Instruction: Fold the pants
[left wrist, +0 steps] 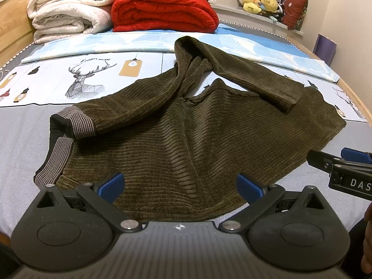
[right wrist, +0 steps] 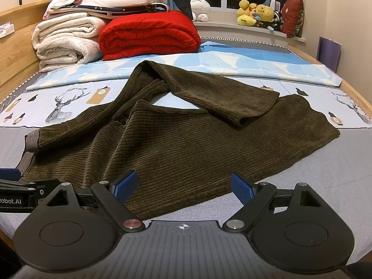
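Hovering just short of the soft, floppy corduroy pants (left wrist: 186,144), your left claw (left wrist: 179,186) and right claw (right wrist: 183,183) gape wide; pinch the striped waistband (left wrist: 55,160).

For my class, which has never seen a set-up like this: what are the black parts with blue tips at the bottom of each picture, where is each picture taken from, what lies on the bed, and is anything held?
No robot here: a person holds a two-finger gripper in each hand, with a wide-angle camera on each, looking forward along its fingers. One picture comes from the left gripper, the other from the right gripper. The blue tips are the finger pads. Both grippers are open and hold nothing.

On the bed lie brown corduroy pants, rumpled, one leg bent back over itself. Behind them sit folded blankets, white and red, with plush toys on the windowsill.
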